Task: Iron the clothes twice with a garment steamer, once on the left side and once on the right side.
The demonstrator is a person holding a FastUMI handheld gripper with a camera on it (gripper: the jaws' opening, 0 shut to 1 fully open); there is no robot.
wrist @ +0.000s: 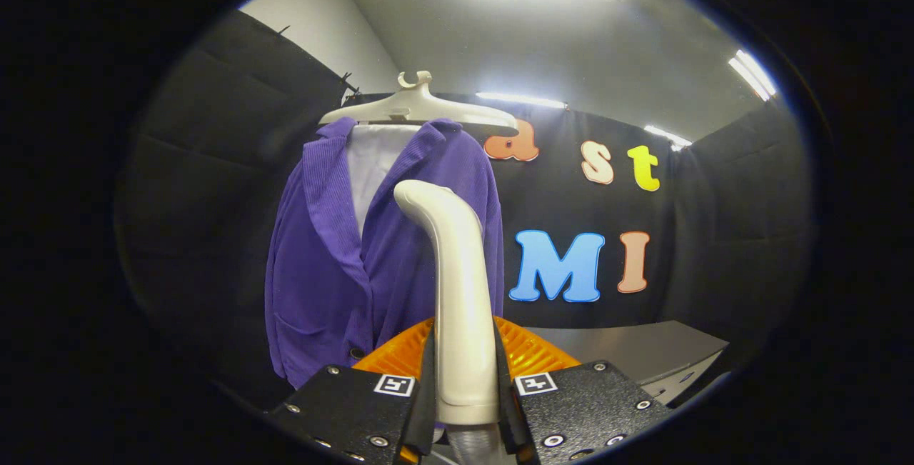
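Between the fingers [464, 386], clamped from both sides, stands the steamer handle [457, 286], before the purple jacket [335, 265].

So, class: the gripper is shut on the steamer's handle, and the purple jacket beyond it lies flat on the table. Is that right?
Not quite. In the gripper view the purple jacket hangs from a hanger against the booth wall. The gripper is indeed shut on the steamer's handle.

Grey table [643, 351] beyond gripper [464, 379], near booth wall.
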